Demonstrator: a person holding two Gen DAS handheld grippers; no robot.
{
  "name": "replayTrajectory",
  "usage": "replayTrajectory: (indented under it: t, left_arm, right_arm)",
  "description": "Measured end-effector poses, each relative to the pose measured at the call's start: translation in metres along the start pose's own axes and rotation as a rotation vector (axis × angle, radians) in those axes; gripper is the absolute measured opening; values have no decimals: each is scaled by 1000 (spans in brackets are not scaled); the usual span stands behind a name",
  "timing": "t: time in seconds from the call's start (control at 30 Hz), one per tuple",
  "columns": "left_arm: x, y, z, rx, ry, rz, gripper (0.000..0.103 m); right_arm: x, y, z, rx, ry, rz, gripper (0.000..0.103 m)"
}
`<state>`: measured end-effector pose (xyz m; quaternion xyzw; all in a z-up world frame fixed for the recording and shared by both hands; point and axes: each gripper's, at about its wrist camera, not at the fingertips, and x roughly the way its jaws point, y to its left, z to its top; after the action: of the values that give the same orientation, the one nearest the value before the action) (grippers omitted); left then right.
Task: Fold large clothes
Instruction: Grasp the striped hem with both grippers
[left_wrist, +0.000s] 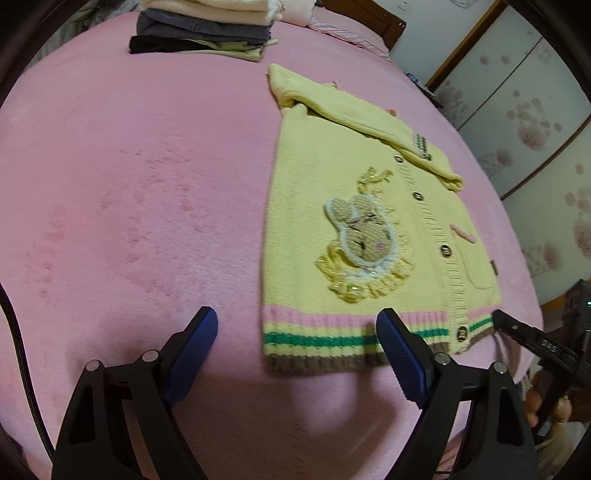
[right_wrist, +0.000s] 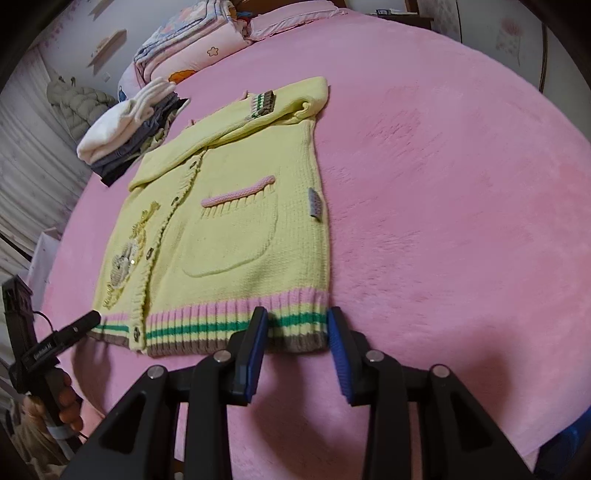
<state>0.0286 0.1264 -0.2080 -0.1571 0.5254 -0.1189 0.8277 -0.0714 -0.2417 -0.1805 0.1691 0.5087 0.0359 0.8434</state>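
Left wrist view: bed (left_wrist: 110, 184) under a pink plush cover, filling most of the scene. Yellow knit cardigan (left_wrist: 332, 206) laid flat at right of centre, buttoned, both sleeves folded across the chest, striped hem nearest. Stack of folded clothes (left_wrist: 199, 33) at far left on the bed, well apart from the cardigan. Rabbit appliqué (left_wrist: 362, 232) on the left front panel. Left tongs (left_wrist: 297, 332) wide open, empty, right tip over the hem. Right tongs (right_wrist: 297, 325) open, empty, straddling the hem's right corner.
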Motion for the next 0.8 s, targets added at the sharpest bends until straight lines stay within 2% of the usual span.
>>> replayTrajectory:
  t: [0.33,0.37,0.4,0.43,0.5,0.6,0.63,0.67,0.8]
  left_arm:
    - [12,2,-1,-9,7,-54,86]
    - [12,1,-1,-11,11,-63,84]
    - [12,1,-1,-15,15,-74,80]
    - [14,0,0,-26,25,-96,69]
    - [17,-2,-1,-37,30,-89,58]
    - [23,-5,-2,-46,37,-42,31]
    - [25,-6,-1,-59,46,-46,10]
    - [28,-6,0,-80,68,-75,9]
    - [28,-15,7,-95,90,-66,8]
  right_arm:
    - [5,-4,-1,17,3,83,32]
    - [4,-6,-1,22,4,90,32]
    - [4,-7,-1,28,4,97,32]
    - [4,-8,-2,30,4,101,32]
    - [4,-8,-3,31,2,102,30]
    - [6,-6,-2,26,12,109,15]
    - [6,-3,-2,15,11,96,15]
    - [5,1,-2,-4,7,83,14]
    - [-4,18,0,-83,-22,61,13]
